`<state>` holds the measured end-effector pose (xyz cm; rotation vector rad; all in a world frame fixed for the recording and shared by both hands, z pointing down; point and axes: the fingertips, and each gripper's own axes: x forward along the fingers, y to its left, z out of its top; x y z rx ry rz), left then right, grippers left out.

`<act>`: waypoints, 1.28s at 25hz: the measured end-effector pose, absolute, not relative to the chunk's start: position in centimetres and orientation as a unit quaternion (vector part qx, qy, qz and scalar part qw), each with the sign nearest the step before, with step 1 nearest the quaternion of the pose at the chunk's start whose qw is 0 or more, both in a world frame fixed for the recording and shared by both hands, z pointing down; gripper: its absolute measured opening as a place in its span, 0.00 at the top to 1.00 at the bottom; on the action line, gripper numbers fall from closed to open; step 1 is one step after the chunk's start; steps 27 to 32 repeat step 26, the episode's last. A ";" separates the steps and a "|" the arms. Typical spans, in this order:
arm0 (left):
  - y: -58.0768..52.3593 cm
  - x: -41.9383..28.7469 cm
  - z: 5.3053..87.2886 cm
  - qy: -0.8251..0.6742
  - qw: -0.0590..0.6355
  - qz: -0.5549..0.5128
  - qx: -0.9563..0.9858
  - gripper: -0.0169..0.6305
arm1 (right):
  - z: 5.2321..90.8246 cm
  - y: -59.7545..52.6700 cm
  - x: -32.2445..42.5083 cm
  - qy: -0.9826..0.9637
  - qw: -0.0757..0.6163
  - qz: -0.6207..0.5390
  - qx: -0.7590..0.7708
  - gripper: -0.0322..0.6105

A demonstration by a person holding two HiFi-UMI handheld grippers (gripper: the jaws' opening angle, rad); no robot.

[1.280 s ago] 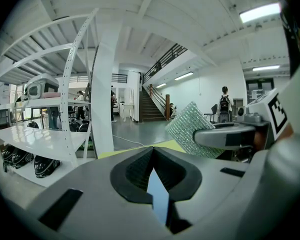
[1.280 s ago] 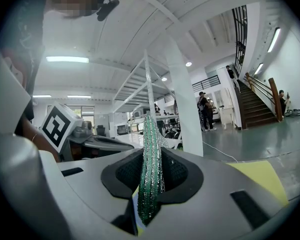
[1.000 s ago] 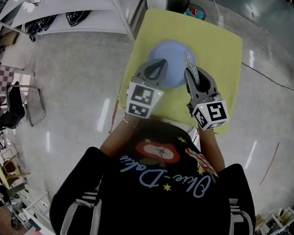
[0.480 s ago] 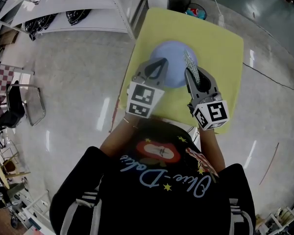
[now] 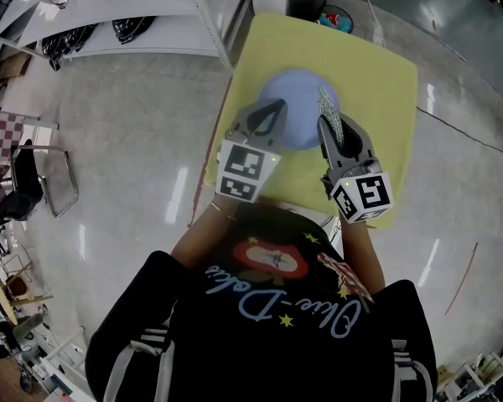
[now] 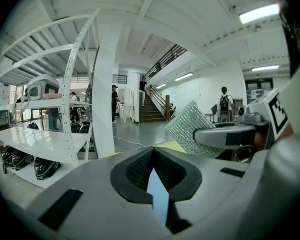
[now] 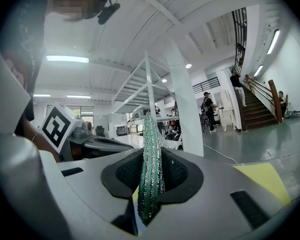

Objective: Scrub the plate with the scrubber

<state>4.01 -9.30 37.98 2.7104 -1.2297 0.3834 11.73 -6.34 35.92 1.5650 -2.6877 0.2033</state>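
A round pale-blue plate (image 5: 300,92) is held over the yellow table (image 5: 373,74). My left gripper (image 5: 274,112) is shut on the plate's near-left rim. In the left gripper view the plate (image 6: 158,196) shows as a thin blue edge pinched between the jaws. My right gripper (image 5: 327,126) is shut on a green-silver mesh scrubber (image 5: 326,105), which stands upright beside the plate's right edge. The scrubber (image 7: 150,169) sticks up between the jaws in the right gripper view. From the left gripper view, the scrubber (image 6: 189,128) and right gripper (image 6: 229,135) appear close by on the right.
A black bin (image 5: 304,2) and a colourful object (image 5: 335,20) stand past the table's far edge. White shelving (image 5: 109,19) runs along the upper left. A metal chair (image 5: 38,182) is at far left. A cable (image 5: 465,136) crosses the floor to the right.
Almost nothing: the right gripper and scrubber have shifted very slightly to the right. The left gripper still holds the plate in the same spot.
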 end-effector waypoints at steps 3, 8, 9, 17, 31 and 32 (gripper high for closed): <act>-9.3 3.9 37.9 -0.410 0.069 0.127 0.901 0.97 | 35.8 -6.3 11.4 -0.865 0.022 0.059 0.497 0.86; -9.1 3.5 37.8 -0.410 0.070 0.126 0.901 0.97 | 35.4 -6.1 11.1 -0.864 0.018 0.058 0.499 0.86; -9.0 3.5 37.8 -0.410 0.070 0.125 0.901 0.97 | 35.4 -6.1 11.0 -0.864 0.018 0.057 0.499 0.86; -8.6 3.2 37.7 -0.410 0.067 0.124 0.901 0.97 | 35.0 -5.7 10.7 -0.865 0.019 0.053 0.498 0.86; -8.3 2.9 37.5 -0.412 0.065 0.123 0.901 0.97 | 35.0 -5.4 10.2 -0.867 0.022 0.051 0.496 0.86; -8.3 2.9 37.5 -0.412 0.065 0.123 0.901 0.97 | 35.0 -5.4 10.2 -0.867 0.022 0.051 0.496 0.86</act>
